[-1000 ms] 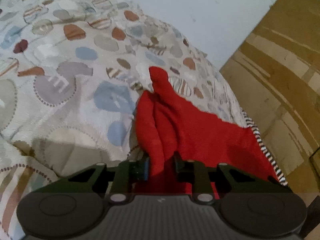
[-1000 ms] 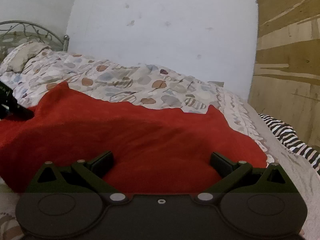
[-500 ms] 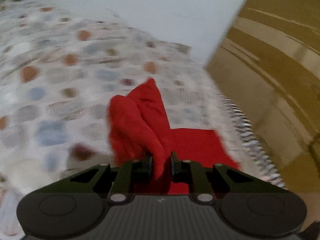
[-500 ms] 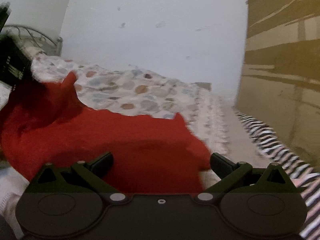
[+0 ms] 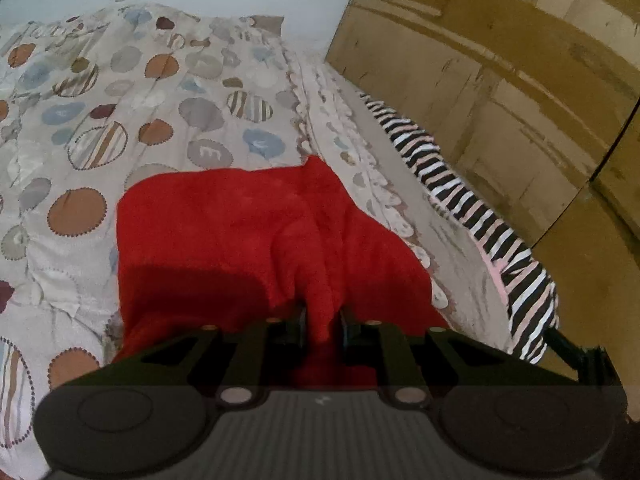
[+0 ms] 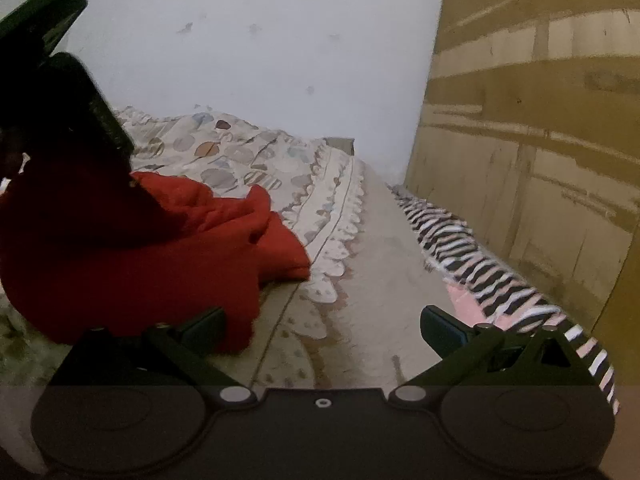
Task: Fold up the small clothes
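A red cloth lies on the patterned bedspread, doubled over with a raised ridge running back to my left gripper. A pinch of that red fabric sits between the left pads, and the jaws are opening slightly. In the right wrist view the red cloth is bunched at the left, under the dark body of the left gripper. My right gripper stands wide open over bare bedspread. Its left finger is beside the cloth's edge, and nothing is between its fingers.
A black-and-white striped cloth lies along the bed's right edge, also in the right wrist view. A wooden panelled wardrobe stands close beside it. A pale wall closes the far end.
My left gripper has carried its pinch of red cloth across to the right, laying the cloth over itself. My right gripper has shifted right, so the cloth now sits at its left.
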The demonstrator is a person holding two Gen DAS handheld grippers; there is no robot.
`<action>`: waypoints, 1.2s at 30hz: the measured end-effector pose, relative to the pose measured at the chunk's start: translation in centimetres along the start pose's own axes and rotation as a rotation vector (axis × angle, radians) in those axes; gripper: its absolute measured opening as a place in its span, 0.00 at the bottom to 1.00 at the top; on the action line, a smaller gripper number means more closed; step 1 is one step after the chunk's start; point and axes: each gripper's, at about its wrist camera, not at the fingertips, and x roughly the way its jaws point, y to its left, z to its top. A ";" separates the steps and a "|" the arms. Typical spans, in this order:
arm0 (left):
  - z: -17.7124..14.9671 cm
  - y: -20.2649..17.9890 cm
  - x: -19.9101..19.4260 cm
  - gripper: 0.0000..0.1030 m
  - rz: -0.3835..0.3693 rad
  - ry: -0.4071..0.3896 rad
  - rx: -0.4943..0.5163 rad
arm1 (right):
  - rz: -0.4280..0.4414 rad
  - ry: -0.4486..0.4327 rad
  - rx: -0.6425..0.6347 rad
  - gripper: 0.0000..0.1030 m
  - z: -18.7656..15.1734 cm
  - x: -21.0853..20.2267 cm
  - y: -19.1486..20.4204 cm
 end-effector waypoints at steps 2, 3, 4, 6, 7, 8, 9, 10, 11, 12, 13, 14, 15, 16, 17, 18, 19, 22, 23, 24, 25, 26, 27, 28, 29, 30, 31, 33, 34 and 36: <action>0.1 0.7 -0.6 0.21 -0.044 -0.018 -0.047 | -0.013 -0.015 -0.014 1.00 0.3 0.4 -0.2; 0.2 1.2 -0.9 0.22 -0.052 -0.020 -0.071 | -0.010 -0.020 -0.010 1.00 0.6 0.6 -0.3; 0.5 1.4 -1.1 0.31 -0.057 -0.024 -0.082 | -0.007 -0.023 -0.002 1.00 0.9 1.0 -0.3; 0.7 1.4 -1.6 0.57 -0.089 -0.042 -0.078 | -0.005 -0.020 0.009 1.00 1.3 1.6 -0.3; 0.8 1.3 -1.9 0.74 -0.114 -0.058 -0.073 | -0.006 -0.010 0.012 1.00 1.5 2.1 -0.2; 0.9 1.0 -2.4 0.80 -0.139 -0.077 -0.064 | -0.008 0.013 0.017 1.00 1.6 2.7 -0.1; 0.8 0.6 -2.9 0.86 -0.154 -0.098 -0.044 | -0.012 0.037 0.019 1.00 1.5 3.2 0.0; 0.8 0.2 -3.4 0.87 -0.154 -0.116 -0.017 | -0.019 0.069 0.021 1.00 1.5 3.9 0.1; 0.7 -0.3 -4.0 0.87 -0.148 -0.134 0.019 | -0.023 0.085 0.023 1.00 1.3 4.2 0.1; 0.6 -0.7 -4.5 0.90 -0.142 -0.150 0.046 | -0.021 0.090 0.026 1.00 1.3 4.4 0.0; 0.5 -0.9 -5.2 0.93 -0.133 -0.175 0.069 | -0.014 0.087 0.030 1.00 1.3 4.5 -0.1; 0.2 -1.1 -6.0 0.94 -0.123 -0.207 0.082 | -0.010 0.087 0.029 1.00 1.3 4.5 -0.2; -0.1 -1.3 -6.8 0.97 -0.110 -0.239 0.085 | -0.008 0.088 0.026 1.00 1.3 4.6 -0.2; -0.5 -1.2 -7.7 0.99 -0.093 -0.275 0.083 | -0.008 0.087 0.020 1.00 1.3 4.6 -0.3; -1.1 -0.9 -8.7 0.99 -0.065 -0.313 0.075 | -0.007 0.083 0.013 1.00 1.4 4.6 -0.3; -1.6 -0.6 -9.5 0.99 -0.040 -0.335 0.065 | -0.010 0.071 0.006 1.00 1.6 4.4 -0.2; -2.2 -0.2 -10.2 0.99 -0.017 -0.351 0.052 | -0.013 0.057 0.002 1.00 1.7 4.2 -0.3; -3.9 1.7 -11.4 0.99 0.052 -0.353 0.000 | 0.018 -0.004 0.019 1.00 2.9 3.3 -0.6; -4.6 2.4 -11.4 0.99 0.075 -0.341 -0.014 | 0.043 -0.019 0.035 1.00 3.3 3.1 -0.8; -5.0 3.0 -11.2 0.99 0.092 -0.328 -0.025 | 0.077 -0.032 0.053 1.00 3.9 3.0 -1.0; -5.4 3.5 -11.0 0.99 0.112 -0.307 -0.039 | 0.117 -0.040 0.074 1.00 4.5 3.1 -1.2; -5.8 4.1 -10.7 0.99 0.131 -0.283 -0.053 | 0.166 -0.042 0.099 1.00 5.2 3.3 -1.4; -6.1 4.7 -10.4 0.99 0.139 -0.265 -0.064 | 0.223 -0.040 0.127 1.00 5.9 3.5 -1.6; -6.4 5.2 -9.9 0.99 0.137 -0.254 -0.071 | 0.281 -0.038 0.160 1.00 6.5 3.8 -1.8; -6.8 5.5 -9.5 0.99 0.128 -0.243 -0.074 | 0.353 -0.031 0.210 1.00 7.2 4.3 -2.0; -7.3 5.8 -9.4 0.99 0.119 -0.237 -0.069 | 0.417 -0.013 0.259 1.00 7.8 4.9 -2.2; -7.5 5.9 -9.1 0.99 0.111 -0.232 -0.055 | 0.491 0.025 0.316 1.00 8.3 5.6 -2.4; -7.8 5.6 -8.4 0.99 0.117 -0.229 -0.010 | 0.656 0.154 0.439 1.00 9.0 7.9 -2.3; -7.9 5.4 -8.2 0.99 0.129 -0.234 0.022 | 0.723 0.225 0.513 1.00 9.2 9.1 -2.1; -8.0 5.0 -7.7 0.99 0.146 -0.247 0.079 | 0.787 0.349 0.641 1.00 9.2 11.1 -1.8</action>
